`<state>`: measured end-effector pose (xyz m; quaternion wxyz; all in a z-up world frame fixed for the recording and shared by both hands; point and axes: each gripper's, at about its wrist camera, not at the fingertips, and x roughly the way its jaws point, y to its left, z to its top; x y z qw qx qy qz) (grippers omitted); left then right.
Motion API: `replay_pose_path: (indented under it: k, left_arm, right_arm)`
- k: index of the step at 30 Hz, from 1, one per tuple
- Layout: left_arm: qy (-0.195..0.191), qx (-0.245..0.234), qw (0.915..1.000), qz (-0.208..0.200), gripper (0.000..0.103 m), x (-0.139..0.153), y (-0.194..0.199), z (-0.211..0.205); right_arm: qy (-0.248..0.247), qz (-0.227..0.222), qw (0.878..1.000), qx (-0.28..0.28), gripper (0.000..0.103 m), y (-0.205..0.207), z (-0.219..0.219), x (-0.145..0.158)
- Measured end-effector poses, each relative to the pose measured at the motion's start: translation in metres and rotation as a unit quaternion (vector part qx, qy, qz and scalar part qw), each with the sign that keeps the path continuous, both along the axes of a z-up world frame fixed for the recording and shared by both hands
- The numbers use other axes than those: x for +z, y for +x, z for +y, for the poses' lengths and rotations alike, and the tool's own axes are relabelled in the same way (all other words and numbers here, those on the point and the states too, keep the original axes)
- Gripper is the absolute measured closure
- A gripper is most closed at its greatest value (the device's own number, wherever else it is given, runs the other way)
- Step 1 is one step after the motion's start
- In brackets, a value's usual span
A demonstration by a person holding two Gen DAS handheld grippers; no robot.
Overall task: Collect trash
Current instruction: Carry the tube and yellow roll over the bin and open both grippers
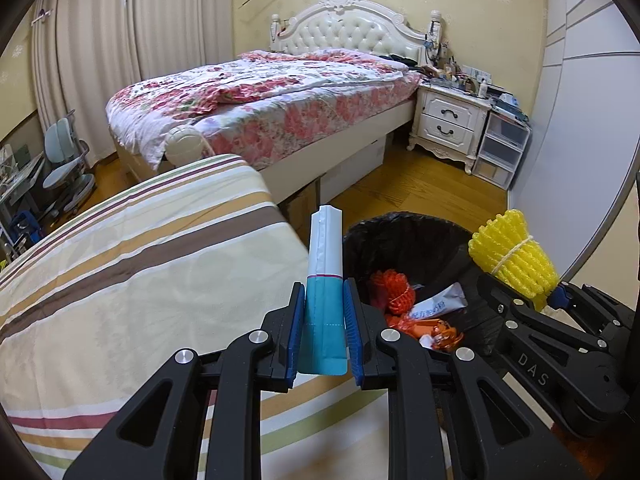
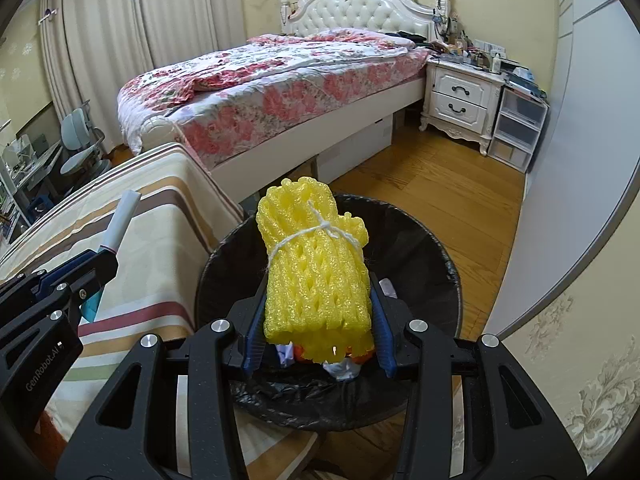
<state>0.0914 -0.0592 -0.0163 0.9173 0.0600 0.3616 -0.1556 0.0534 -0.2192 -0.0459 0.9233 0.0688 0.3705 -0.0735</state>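
Fingers of both grippers are clamped: left gripper (image 1: 323, 320) pinches the teal-white packet (image 1: 325, 280) at the bin's left edge, right gripper (image 2: 318, 324) holds the yellow foam net (image 2: 316, 272) over the black-lined bin (image 2: 448, 280). Centre each over the opening, then release; packet needs shifting right.

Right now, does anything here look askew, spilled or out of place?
Nothing stands out. The left gripper grips a teal and white packet and the right gripper a tied yellow foam net bundle above the black-lined trash bin; the scraps lie inside it.
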Motion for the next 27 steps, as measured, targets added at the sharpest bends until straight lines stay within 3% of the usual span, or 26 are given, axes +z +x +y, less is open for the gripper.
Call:
replay_pose_path:
  k: [25, 27]
  left_arm:
    - [0.036, -0.026, 0.9989, 0.011, 0.081, -0.027, 0.034, -0.055]
    - [0.036, -0.025, 0.9989, 0.013, 0.067, -0.028, 0.036, -0.055]
  right_arm:
    - [0.015, 0.011, 0.999, -0.033, 0.059, 0.025, -0.046, -0.019]
    - [0.015, 0.013, 0.999, -0.036, 0.059, 0.027, -0.048, -0.021]
